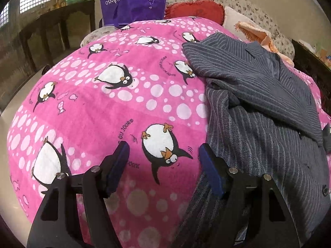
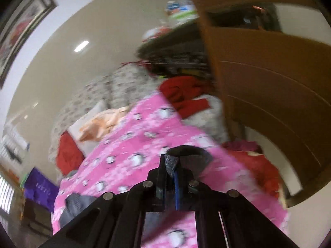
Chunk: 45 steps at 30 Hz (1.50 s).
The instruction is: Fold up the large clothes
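Note:
A dark grey pinstriped jacket (image 1: 258, 103) lies crumpled on the right half of a pink penguin blanket (image 1: 103, 107), collar toward the far side. My left gripper (image 1: 163, 150) hangs open just above the blanket at the jacket's near left edge. Its right finger sits against the jacket's hem and nothing is between the pads. In the blurred right wrist view, my right gripper (image 2: 172, 165) is shut on a grey cuff of the jacket (image 2: 186, 155), lifted above the blanket (image 2: 134, 136). More of the jacket (image 2: 76, 204) shows at lower left.
A purple bag (image 1: 132, 0), a red cushion (image 1: 196, 10) and a peach cloth (image 1: 254, 33) lie at the far end on a floral sofa. A dark table (image 1: 58, 20) stands to the left. A wooden cabinet (image 2: 258, 82) and a red garment (image 2: 184, 95) are on the other side.

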### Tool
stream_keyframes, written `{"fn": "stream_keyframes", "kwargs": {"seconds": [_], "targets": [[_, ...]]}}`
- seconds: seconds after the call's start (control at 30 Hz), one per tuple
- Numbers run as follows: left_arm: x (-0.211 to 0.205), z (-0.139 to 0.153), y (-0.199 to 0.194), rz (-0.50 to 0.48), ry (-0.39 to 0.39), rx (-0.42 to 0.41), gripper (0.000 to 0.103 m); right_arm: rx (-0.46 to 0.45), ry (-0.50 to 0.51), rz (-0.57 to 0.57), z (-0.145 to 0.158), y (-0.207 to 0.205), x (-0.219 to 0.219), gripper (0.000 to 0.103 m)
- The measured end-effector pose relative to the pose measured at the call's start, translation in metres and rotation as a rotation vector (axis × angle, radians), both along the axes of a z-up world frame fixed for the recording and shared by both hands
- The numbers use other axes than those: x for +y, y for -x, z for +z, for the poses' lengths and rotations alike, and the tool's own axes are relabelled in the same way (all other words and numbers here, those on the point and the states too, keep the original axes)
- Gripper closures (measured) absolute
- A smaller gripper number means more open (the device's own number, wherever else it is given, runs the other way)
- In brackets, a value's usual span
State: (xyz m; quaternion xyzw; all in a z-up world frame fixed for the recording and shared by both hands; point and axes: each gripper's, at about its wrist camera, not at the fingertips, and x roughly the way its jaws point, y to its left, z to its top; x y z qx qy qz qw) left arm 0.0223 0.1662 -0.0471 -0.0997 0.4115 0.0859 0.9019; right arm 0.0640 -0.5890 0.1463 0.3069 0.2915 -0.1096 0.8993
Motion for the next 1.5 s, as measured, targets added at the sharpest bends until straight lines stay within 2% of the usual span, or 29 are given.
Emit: {"fn": "stream_keyframes", "kwargs": {"seconds": [0.13,0.2,0.37,0.47,0.53,0.6,0.67,0.73,0.8,0.83,0.87,1.03,1.2,1.37,1.5], "targets": [[0.002,0.006,0.003,-0.001,0.010,0.006,0.032,-0.017,0.028,0.182,0.010,-0.043,0.090,0.098],[0.007,0.016,0.009,0.046,-0.037,0.007,0.032,-0.014,0.056,0.285,0.010,-0.067,0.148,0.098],[0.027,0.019,0.023,0.115,-0.088,0.045,0.032,-0.011,0.091,0.563,-0.001,-0.120,0.314,0.098],[0.042,0.012,0.032,0.143,-0.071,0.068,0.032,-0.031,0.090,0.708,-0.009,-0.135,0.413,0.098],[0.042,0.010,0.035,0.121,-0.075,0.066,0.032,-0.028,0.092,0.785,-0.022,-0.138,0.472,0.098],[0.039,0.010,0.036,0.113,-0.086,0.075,0.032,0.015,0.155,0.858,-0.047,-0.139,0.528,0.098],[0.039,0.009,0.035,0.110,-0.088,0.082,0.032,0.099,0.217,0.922,-0.084,-0.136,0.573,0.098],[0.039,0.008,0.035,0.104,-0.095,0.087,0.032,0.163,0.259,0.983,-0.116,-0.131,0.598,0.097],[0.038,0.007,0.035,0.094,-0.102,0.091,0.032,0.233,0.286,1.021,-0.146,-0.126,0.608,0.073],[0.038,0.006,0.035,0.093,-0.102,0.091,0.032,0.259,0.252,1.050,-0.157,-0.123,0.608,0.051],[0.039,0.006,0.034,0.093,-0.100,0.091,0.032,0.250,0.217,1.076,-0.161,-0.119,0.607,0.040],[0.038,0.005,0.034,0.099,-0.105,0.090,0.032,0.158,0.245,1.125,-0.130,-0.088,0.580,0.038],[0.037,0.004,0.033,0.100,-0.116,0.091,0.031,0.071,0.349,1.038,-0.099,-0.048,0.497,0.037],[0.033,0.014,0.030,0.102,-0.112,0.078,0.031,0.110,0.462,0.901,-0.102,-0.011,0.398,0.037],[0.009,0.048,0.011,0.031,-0.097,-0.020,0.031,0.152,0.442,0.750,-0.111,0.014,0.321,0.037]]}}
